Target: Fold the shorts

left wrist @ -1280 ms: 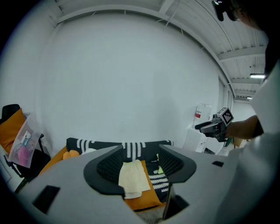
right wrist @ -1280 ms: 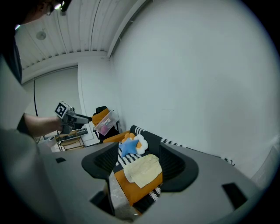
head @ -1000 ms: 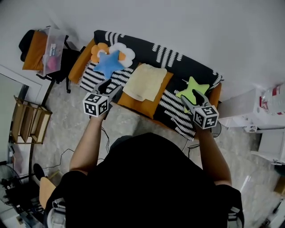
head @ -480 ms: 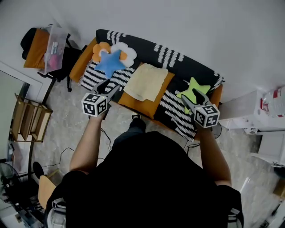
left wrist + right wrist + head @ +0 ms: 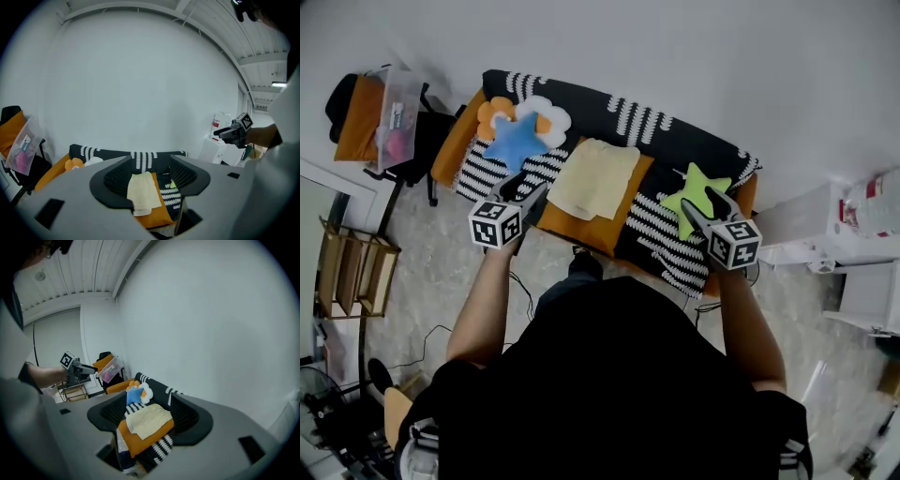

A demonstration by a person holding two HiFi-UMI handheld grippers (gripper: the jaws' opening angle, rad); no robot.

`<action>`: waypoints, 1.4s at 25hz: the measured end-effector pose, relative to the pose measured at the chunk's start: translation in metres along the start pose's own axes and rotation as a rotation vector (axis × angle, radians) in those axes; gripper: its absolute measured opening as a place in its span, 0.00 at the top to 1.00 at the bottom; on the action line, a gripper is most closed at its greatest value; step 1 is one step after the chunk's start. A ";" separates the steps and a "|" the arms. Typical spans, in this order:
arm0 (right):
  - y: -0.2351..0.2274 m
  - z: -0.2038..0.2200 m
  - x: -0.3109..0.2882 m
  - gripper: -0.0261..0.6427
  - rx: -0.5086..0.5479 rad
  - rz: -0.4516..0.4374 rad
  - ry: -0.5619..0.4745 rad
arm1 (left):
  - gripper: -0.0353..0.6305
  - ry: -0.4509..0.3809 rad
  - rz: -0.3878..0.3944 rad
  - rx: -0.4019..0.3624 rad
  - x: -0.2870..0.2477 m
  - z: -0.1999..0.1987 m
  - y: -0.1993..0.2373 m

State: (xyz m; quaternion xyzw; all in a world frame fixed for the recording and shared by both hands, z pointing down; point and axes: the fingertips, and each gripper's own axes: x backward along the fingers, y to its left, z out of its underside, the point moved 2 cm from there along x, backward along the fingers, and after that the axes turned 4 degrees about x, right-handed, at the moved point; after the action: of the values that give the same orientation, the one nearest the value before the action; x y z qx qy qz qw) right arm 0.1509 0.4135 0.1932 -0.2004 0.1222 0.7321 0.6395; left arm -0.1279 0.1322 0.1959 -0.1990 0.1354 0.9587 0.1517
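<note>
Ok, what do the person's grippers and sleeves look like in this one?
The left gripper and right gripper match: dark grey bodies, each carrying a white cube with black square markers, and curved black jaws with textured pads. The person wears a black short-sleeved top.

white wall (image 5: 694,47) behind a black striped sofa (image 5: 694,145); speckled floor (image 5: 422,272); wooden rack (image 5: 352,267) at left

A black sofa (image 5: 675,141) with white dashes stands against the wall. At its left end a blue star cushion (image 5: 514,141) overlaps an orange flower cushion (image 5: 490,112) and a white flower cushion (image 5: 547,114). A green star cushion (image 5: 694,193) lies near its right end. Beyond the left end, a chair (image 5: 420,164) carries a clear bag (image 5: 394,117).
</note>
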 end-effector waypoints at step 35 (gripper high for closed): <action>-0.080 -0.079 -0.227 0.50 -0.023 -0.011 0.076 | 0.54 0.096 0.060 0.068 -0.174 -0.061 0.184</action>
State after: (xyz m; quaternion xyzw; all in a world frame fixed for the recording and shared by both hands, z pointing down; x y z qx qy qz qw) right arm 0.2633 0.1894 0.2315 -0.2358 0.1368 0.7216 0.6363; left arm -0.0188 -0.0975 0.2522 -0.2352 0.1809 0.9470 0.1227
